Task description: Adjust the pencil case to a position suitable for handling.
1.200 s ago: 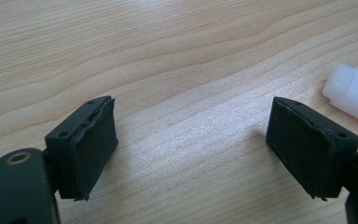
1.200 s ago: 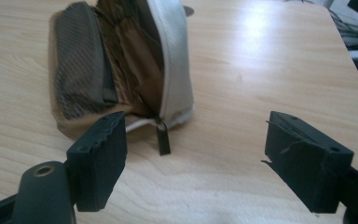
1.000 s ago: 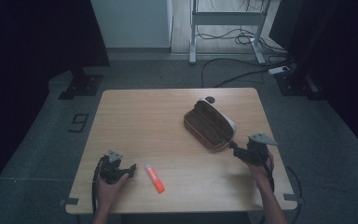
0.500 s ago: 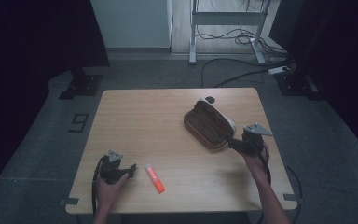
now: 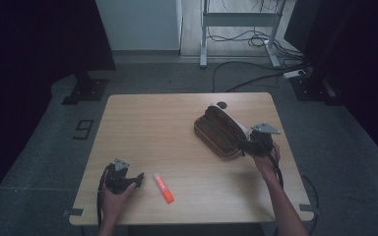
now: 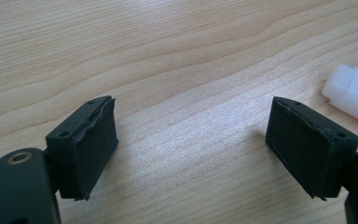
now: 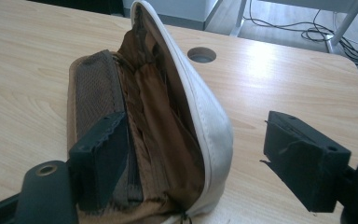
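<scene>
The brown pouch (image 5: pixel 220 132) is lying open on the right half of the table (image 5: pixel 167 118), its white-edged flap (image 7: pixel 200 116) standing up and its mesh-lined inside (image 7: pixel 95 88) facing the person; the near end of it is sitting between the jaws of the right gripper (image 5: pixel 248 146), one jaw reaching in over the brown lining and the other standing clear outside the white edge; those jaws are spread wide and pressing on nothing, so I'm judging the pouch not yet gripped; against the two earlier high views, that hand has been sliding up the table from the near right edge to the pouch's end, while its jaws have kept the same wide gap; that looks to me like the approach being finished and a close on the flap coming next. Well apart, near the front left, the left gripper (image 5: pixel 126 178) is resting low over bare wood with its jaws wide and empty, unmoved from a second ago; just beside it an orange marker (image 5: pixel 163 187) with a pale cap (image 6: pixel 349 91) is lying untouched. I'm reading no brand or label on the pouch or marker; a dark mark like a 9 (image 5: pixel 83 130) is lying on the floor left of the table.
</scene>
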Demonstrator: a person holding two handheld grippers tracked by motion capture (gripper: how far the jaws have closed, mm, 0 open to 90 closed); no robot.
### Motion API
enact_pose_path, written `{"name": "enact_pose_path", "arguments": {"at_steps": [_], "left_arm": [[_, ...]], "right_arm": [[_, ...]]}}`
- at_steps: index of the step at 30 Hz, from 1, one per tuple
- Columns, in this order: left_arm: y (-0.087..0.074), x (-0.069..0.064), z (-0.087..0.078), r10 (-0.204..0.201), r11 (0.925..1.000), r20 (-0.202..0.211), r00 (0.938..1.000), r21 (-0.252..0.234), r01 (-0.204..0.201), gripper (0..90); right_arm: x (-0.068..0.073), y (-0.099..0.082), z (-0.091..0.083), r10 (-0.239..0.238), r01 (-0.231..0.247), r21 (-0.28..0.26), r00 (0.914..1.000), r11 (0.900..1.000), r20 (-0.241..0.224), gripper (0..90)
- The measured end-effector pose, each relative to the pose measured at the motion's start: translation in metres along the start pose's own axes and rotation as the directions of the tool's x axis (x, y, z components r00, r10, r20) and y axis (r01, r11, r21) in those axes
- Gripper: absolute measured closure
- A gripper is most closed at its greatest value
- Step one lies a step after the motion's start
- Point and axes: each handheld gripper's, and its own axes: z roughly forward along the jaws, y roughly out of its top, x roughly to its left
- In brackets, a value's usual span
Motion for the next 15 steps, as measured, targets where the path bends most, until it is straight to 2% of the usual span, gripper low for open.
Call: {"name": "enact_pose_path", "arguments": {"at_steps": [10,15], "left_arm": [[0.000,0.000,0.000,0.000,1.0000,0.000,1.0000,0.000,0.000,16.2],[0.000,0.000,0.000,0.000,1.0000,0.000,1.0000,0.000,0.000,16.2]], "right_arm": [[-0.010,-0.003,0.020,0.025,-0.025,-0.001,0.9995,0.9997,-0.018,22.5],[-0.010,-0.005,0.031,0.012,-0.012,-0.002,0.9993,0.9999,-0.034,25.4]]}}
